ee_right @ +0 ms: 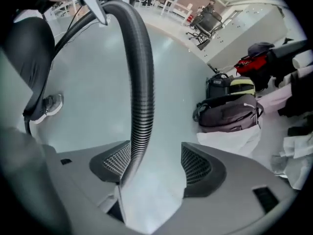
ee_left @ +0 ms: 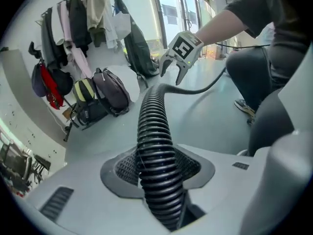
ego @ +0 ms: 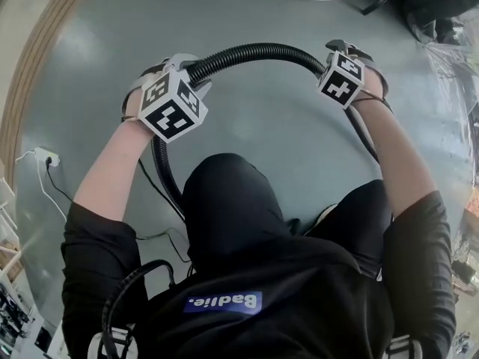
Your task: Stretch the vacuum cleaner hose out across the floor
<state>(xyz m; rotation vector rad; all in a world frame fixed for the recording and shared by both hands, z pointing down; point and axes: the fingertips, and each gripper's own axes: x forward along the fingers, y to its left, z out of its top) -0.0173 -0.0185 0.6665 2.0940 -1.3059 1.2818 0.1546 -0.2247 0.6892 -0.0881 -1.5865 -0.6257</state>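
Black ribbed plastic makes up the one vacuum cleaner hose point(ego: 247, 49), which arches in the air between the two grippers, above the grey floor point(ego: 247, 133) in front of the crouching person. Past the left gripper point(ego: 191, 72) it drops and curves back beside the person's leg, so it is far from lying straight.

In the left gripper view, the jaws are clamped on the hose point(ee_left: 154, 131), whose ribs fill the space between both pads. The right gripper point(ego: 334, 53) has its jaws released. In the right gripper view the hose point(ee_right: 142, 82) leans against one pad only, with bare floor showing between it and the other pad.

The hose will likely handle as light and very bendable, yet springy enough to curl back once let go. Its ribs should give the pads good purchase, so slipping seems a small risk, while a hard squeeze could flatten the thin wall. The best hold is probably across the corrugated body, square to its run, with the two grips well apart so that the bow can be pulled flat.

Counted: one hose, two grippers, one white socket block point(ego: 46, 157) at the floor's edge, and at least two backpacks point(ee_right: 230, 114) lying together by the wall.
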